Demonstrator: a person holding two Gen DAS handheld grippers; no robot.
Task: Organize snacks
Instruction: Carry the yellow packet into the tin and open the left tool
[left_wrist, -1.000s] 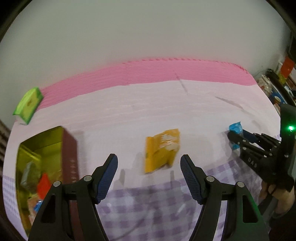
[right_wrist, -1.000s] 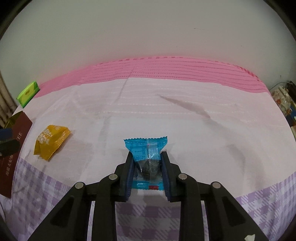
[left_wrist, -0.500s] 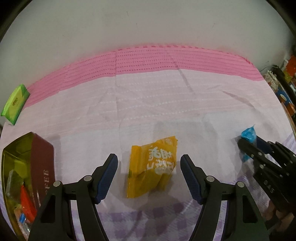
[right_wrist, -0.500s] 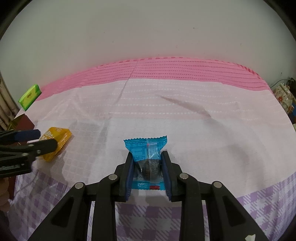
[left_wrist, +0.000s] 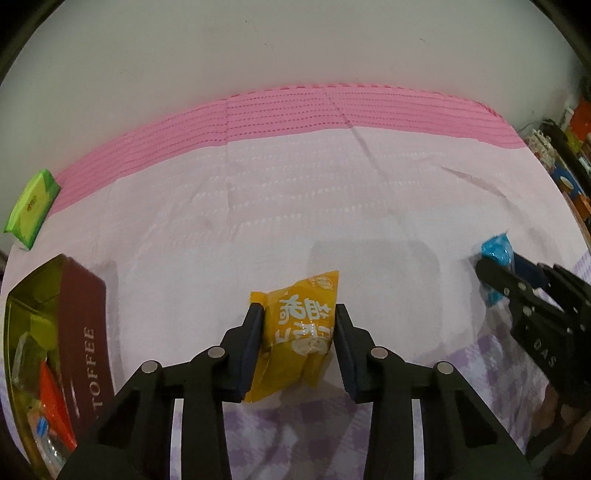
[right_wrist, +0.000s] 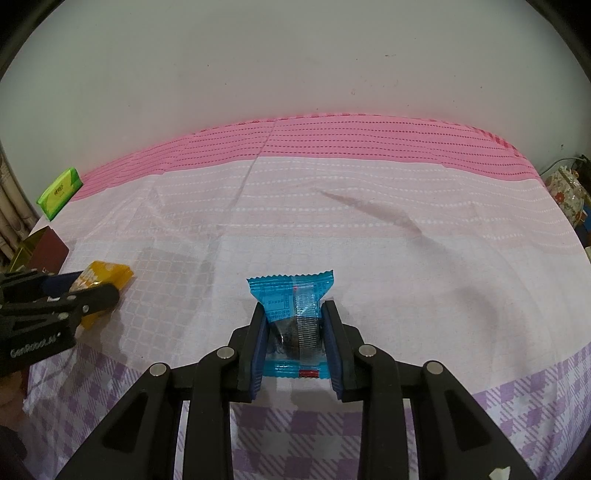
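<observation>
The yellow snack packet (left_wrist: 301, 332) lies on the pink cloth (left_wrist: 295, 206) between the closing jaws of the left gripper (left_wrist: 298, 317), while the right gripper (right_wrist: 294, 316) clamps the blue snack packet (right_wrist: 291, 295) nearby.

Yellow snack packet (left_wrist: 299, 332) with white print. Blue wrapper (right_wrist: 291, 314), red mark. Maroon TOFFEE tin (left_wrist: 86, 332), gold inside. Green pack (left_wrist: 31, 206) upper left. Tablecloth (left_wrist: 295, 206): pink stripes, pale pink, purple check.
</observation>
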